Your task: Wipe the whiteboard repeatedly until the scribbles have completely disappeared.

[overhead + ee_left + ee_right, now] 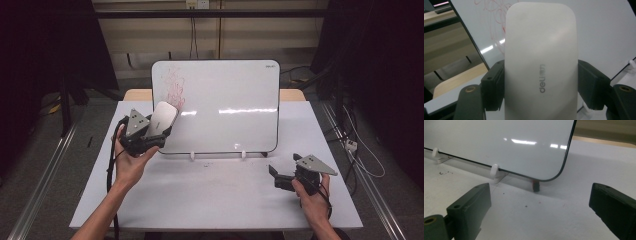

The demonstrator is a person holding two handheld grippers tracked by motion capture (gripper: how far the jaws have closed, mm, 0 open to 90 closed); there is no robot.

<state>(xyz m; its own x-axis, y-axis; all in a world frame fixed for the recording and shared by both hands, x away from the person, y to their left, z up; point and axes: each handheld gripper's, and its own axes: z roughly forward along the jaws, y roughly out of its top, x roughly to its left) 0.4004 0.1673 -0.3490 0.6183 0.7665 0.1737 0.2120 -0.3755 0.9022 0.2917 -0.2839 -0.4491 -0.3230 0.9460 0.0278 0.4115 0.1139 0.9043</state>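
Observation:
A whiteboard (225, 105) stands propped on the white table (215, 195), with red scribbles (175, 87) in its upper left part. My left gripper (161, 131) is shut on a white eraser (163, 118), held up against the board's left side just below the scribbles. In the left gripper view the eraser (541, 62) stands between both jaws, with the scribbles (495, 20) behind it. My right gripper (274, 175) rests open near the table's front right, nothing between its jaws, facing the board's lower right corner (559, 173).
Two white clips (192, 156) hold the board's bottom edge (494, 171). A small dark object (536, 185) lies under the board's corner. Dark crumbs (444, 172) dot the table. A wooden table edge (137, 94) shows behind, and cables (360, 150) run along the floor at the right.

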